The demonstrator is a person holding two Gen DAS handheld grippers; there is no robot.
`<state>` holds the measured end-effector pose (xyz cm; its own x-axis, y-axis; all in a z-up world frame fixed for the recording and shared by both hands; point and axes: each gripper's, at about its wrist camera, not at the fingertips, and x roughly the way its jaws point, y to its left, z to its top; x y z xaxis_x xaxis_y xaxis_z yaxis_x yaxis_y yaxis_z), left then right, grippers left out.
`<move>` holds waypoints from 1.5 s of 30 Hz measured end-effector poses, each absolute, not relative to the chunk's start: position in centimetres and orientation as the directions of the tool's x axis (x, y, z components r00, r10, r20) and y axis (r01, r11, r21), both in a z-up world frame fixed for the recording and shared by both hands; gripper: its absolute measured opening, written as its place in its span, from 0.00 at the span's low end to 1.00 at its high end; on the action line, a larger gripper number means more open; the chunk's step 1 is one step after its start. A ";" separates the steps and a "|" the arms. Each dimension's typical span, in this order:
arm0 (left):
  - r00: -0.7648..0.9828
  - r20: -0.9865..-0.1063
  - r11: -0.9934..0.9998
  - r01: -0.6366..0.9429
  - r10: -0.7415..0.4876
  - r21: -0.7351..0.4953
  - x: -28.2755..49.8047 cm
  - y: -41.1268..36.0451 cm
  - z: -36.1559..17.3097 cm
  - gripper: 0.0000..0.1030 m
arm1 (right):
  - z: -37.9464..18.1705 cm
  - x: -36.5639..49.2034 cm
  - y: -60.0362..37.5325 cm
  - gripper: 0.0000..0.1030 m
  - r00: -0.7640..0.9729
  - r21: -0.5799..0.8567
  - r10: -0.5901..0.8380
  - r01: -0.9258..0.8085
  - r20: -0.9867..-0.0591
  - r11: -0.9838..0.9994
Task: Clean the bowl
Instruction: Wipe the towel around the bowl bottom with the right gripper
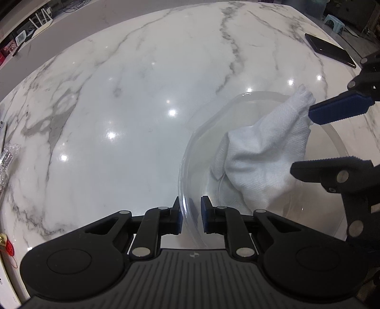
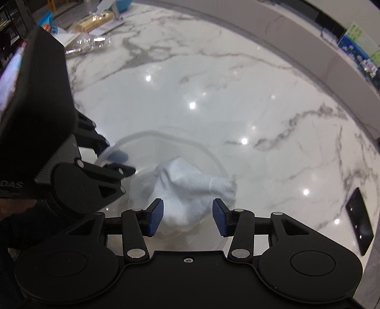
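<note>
Both views are taken from close above, each looking steeply down along its own jaws. The bowl (image 1: 261, 166) holding the cloth (image 1: 266, 152) on the marble table (image 1: 118, 107) is shared by both, from opposite sides.

A lived-in home, likely a kitchen or dining area: a glossy white marble-patterned table (image 1: 133, 99) reflects ceiling spotlights, a black smartphone (image 1: 330, 50) lies at two o'clock, and a white router (image 1: 44, 20) sits at eleven o'clock.
</note>
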<state>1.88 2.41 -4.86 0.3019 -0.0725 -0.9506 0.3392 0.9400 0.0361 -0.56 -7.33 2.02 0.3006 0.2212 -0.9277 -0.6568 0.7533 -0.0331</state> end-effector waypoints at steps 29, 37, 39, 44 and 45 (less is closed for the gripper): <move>0.279 -0.957 0.939 0.345 -0.084 0.018 1.9 2.9 -4.9 0.14 | -5.6 -0.7 -4.8 0.17 0.234 -0.076 0.165 -0.764 -0.958 0.641; 0.277 -0.958 0.943 0.333 -0.074 0.023 2.0 2.9 -5.1 0.14 | -5.4 -1.5 -5.0 0.15 0.106 0.039 0.188 -0.768 -0.977 0.639; 0.278 -0.958 0.944 0.328 -0.076 0.020 2.0 3.0 -5.1 0.14 | -5.3 -1.9 -4.8 0.15 0.090 0.062 0.206 -0.773 -0.974 0.631; 0.282 -0.956 0.946 0.324 -0.079 0.017 2.1 2.9 -5.1 0.14 | -4.7 -3.0 -4.3 0.15 0.074 0.083 0.233 -0.798 -0.970 0.597; 0.283 -0.956 0.945 0.325 -0.081 0.016 2.1 2.9 -5.1 0.14 | -4.8 -3.3 -4.2 0.15 0.055 0.097 0.236 -0.805 -0.970 0.585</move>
<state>2.15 2.87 -5.10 0.2829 -0.0810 -0.9557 0.3255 0.9454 0.0162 -3.27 -4.20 -4.84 0.0548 0.2356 -0.9703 -0.8050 0.5854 0.0967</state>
